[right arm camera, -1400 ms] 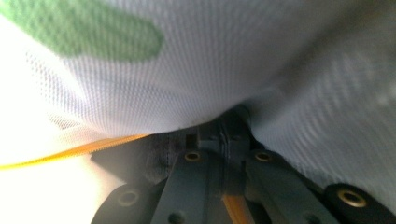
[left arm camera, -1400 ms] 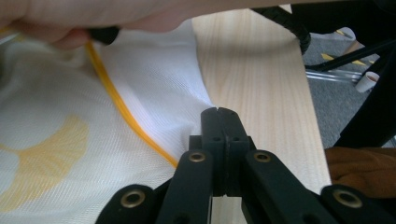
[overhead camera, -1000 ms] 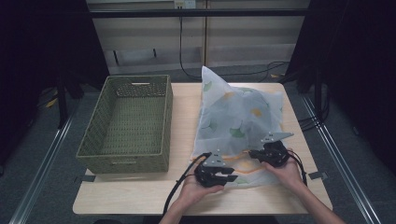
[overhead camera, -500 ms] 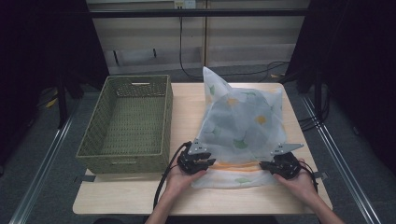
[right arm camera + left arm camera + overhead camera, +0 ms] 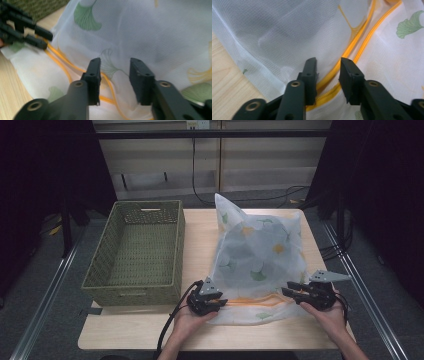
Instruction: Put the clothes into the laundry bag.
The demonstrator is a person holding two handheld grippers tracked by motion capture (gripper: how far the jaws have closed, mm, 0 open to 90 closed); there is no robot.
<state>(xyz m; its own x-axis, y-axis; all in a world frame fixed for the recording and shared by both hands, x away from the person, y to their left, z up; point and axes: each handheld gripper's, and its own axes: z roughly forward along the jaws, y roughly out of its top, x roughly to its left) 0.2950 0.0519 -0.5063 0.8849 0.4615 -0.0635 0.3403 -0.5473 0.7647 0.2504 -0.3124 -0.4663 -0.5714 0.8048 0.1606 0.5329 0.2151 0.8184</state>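
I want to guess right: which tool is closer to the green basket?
Left. The left tool sits at the mesh bag's near corner, just off the green basket's front corner. The right tool is across the bag, by the table's other side.

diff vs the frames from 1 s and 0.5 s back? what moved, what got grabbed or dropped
Both grippers came back from over the mesh bag to its near, orange-zipped edge and spread apart: left gripper toward the basket, right gripper toward the table's right side. The right jaws have just opened and grip nothing; the left straddle the zipper with a gap. Bag flatter; basket unmoved.
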